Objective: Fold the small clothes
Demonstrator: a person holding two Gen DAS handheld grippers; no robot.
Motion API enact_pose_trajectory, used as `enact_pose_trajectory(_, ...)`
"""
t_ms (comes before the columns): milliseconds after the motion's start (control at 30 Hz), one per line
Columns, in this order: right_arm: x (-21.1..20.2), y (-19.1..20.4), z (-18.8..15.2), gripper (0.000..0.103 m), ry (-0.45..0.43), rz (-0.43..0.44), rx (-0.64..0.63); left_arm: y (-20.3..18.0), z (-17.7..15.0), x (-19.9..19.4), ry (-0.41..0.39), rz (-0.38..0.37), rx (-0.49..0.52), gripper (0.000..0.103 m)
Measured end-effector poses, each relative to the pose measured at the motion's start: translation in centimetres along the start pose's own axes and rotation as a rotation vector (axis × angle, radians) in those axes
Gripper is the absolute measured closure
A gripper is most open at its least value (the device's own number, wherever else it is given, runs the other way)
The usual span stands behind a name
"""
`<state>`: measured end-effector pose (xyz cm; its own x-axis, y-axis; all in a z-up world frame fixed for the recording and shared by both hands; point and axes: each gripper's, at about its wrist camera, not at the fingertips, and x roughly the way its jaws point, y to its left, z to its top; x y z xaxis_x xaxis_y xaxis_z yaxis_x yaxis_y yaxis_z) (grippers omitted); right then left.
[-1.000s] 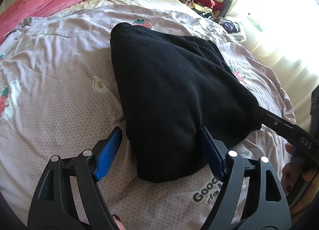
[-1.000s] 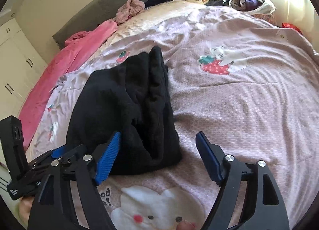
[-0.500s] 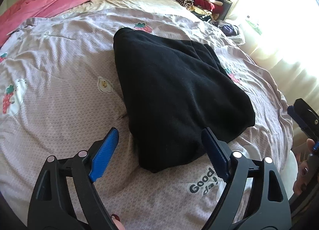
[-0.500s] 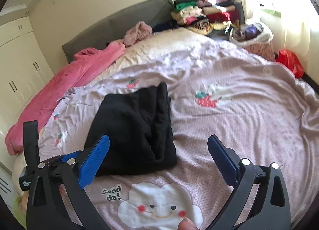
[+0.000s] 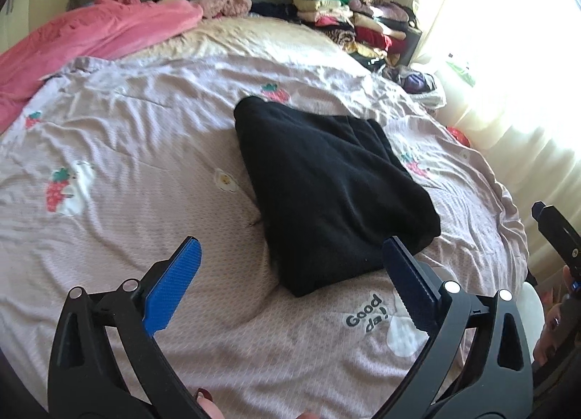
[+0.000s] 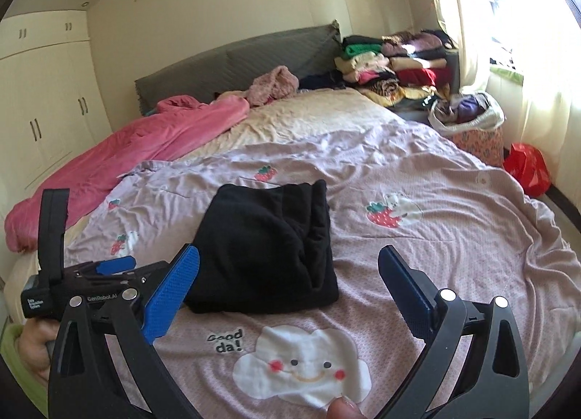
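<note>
A black garment (image 5: 326, 186) lies folded into a thick wedge on the lilac printed bed cover (image 5: 127, 172); it also shows in the right wrist view (image 6: 268, 248). My left gripper (image 5: 290, 273) is open and empty, held above the cover just short of the garment's near corner. My right gripper (image 6: 288, 281) is open and empty, held back from the garment's near edge, above a cloud print (image 6: 301, 368). The left gripper's body shows at the left of the right wrist view (image 6: 90, 292).
A pink blanket (image 5: 90, 37) lies along the far left of the bed. Stacks of folded clothes (image 6: 392, 63) stand by the grey headboard (image 6: 236, 59). A bag of clothes (image 6: 468, 114) and a red bag (image 6: 526, 168) sit on the floor at the right, near a curtained window.
Both grippers have pulled back and up from the black garment, which now lies free on the cover. The right gripper no longer reaches its right corner.
</note>
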<state>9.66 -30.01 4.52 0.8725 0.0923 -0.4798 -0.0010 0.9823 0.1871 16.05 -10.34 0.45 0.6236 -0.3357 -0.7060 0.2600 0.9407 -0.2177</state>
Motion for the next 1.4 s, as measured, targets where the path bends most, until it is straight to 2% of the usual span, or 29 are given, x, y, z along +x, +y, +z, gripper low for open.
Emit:
enact_pose_trajectory(200, -1.7, 1.3, -0.7, 0.005, -0.037, 0.001, -0.036, 0.1, -1.3, -2.9, -0.038, 0.033, 0.037, 0.01)
enact_pose_trajectory(367, -2.6, 2.1, -1.2, 0.005, -0.035, 0.03, -0.046, 0.4, -1.8, -5.0, -0.073, 0.045, 0.048, 0.01)
enact_pose_trajectory(600, -3.8, 2.9, -2.2, 0.005, -0.029, 0.024, -0.08, 0.9, -3.5, -7.0, -0.085, 0.06, 0.064, 0.01)
enact_pose_trajectory(933, -3.7, 3.4, -5.4, 0.005, 0.033, 0.021, -0.098, 1.5, -7.2, -6.5, -0.035, 0.057, 0.048, 0.01)
enact_pose_trajectory(1167, -1.9, 3.7, -8.7, 0.005, 0.131, 0.009, -0.104, 1.4, -9.1, -5.5, -0.009, 0.06, 0.064, 0.01)
enact_pose_trajectory(1400, -1.6, 3.7, -9.1, 0.005, 0.132, -0.011, -0.107, 1.7, -9.4, -5.3, 0.001, 0.073, 0.053, 0.01)
